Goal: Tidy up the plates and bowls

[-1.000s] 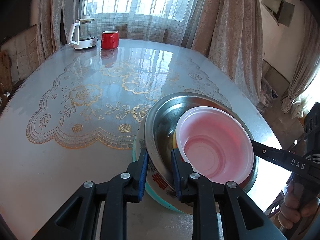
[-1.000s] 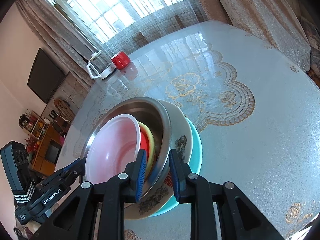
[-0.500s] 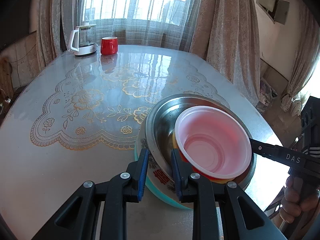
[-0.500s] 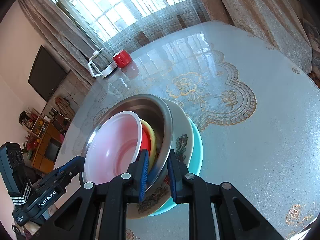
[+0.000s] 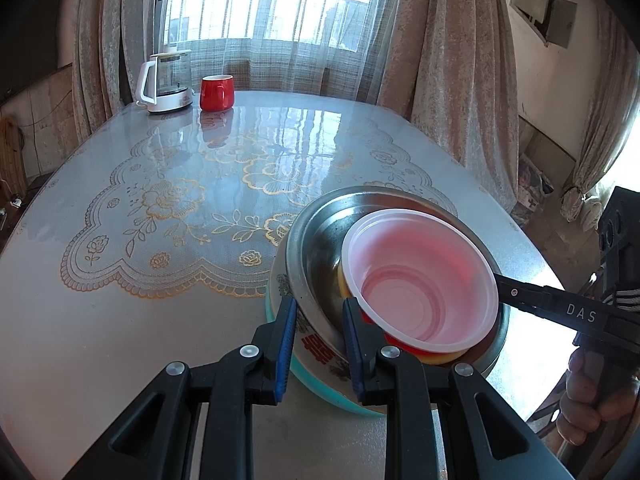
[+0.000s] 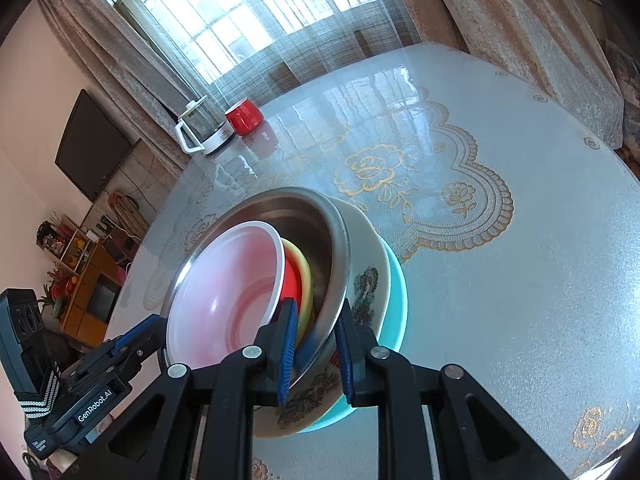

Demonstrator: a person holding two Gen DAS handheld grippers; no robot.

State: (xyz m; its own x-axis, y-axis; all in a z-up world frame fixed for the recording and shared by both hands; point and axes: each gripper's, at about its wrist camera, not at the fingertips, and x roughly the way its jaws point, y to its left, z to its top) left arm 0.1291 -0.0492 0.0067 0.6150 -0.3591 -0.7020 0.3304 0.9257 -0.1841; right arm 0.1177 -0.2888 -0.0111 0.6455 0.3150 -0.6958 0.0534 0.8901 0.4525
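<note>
Since a second ago my right hand-held gripper (image 6: pixel 316 344) has narrowed its jaws onto the rim of the steel bowl (image 6: pixel 336 248), and the stack of nested dishes sits a little lower in my left view than before; otherwise both hands have kept their places.

In the left wrist view, my left hand-held gripper (image 5: pixel 320 344) comes in from 6 o'clock. Its blue pads straddle the near edge of the stack: the left pad lies outside the flowered ceramic bowl (image 5: pixel 316 354), the right pad inside the steel bowl (image 5: pixel 316 248), so it is clenched on the rims of those two together. The teal plate (image 5: pixel 320 390) sits at the bottom of the stack, on the bench (image 5: pixel 120 320). Nested in the steel bowl are a yellow bowl (image 5: pixel 436 358), a red bowl (image 5: pixel 400 342) and, on top, the translucent pink bowl (image 5: pixel 420 280), which fills the picture from centre toward 3 o'clock. My other hand-held gripper reaches the stack's far edge from 4 o'clock, with my hand (image 5: pixel 588 404) behind it. A white kettle (image 5: pixel 166 82) and a red mug (image 5: pixel 216 93) stand at 11 o'clock, well apart from the stack.

In the right wrist view, the right hand-held gripper enters from 6 o'clock and grasps the steel bowl's rim: the left pad is inside beside the yellow bowl (image 6: pixel 306 276), the right pad outside against the flowered ceramic bowl (image 6: pixel 368 276). The stack rises toward 10 o'clock. The left hand-held gripper (image 6: pixel 140 340) holds the opposite edge at 8 o'clock.
</note>
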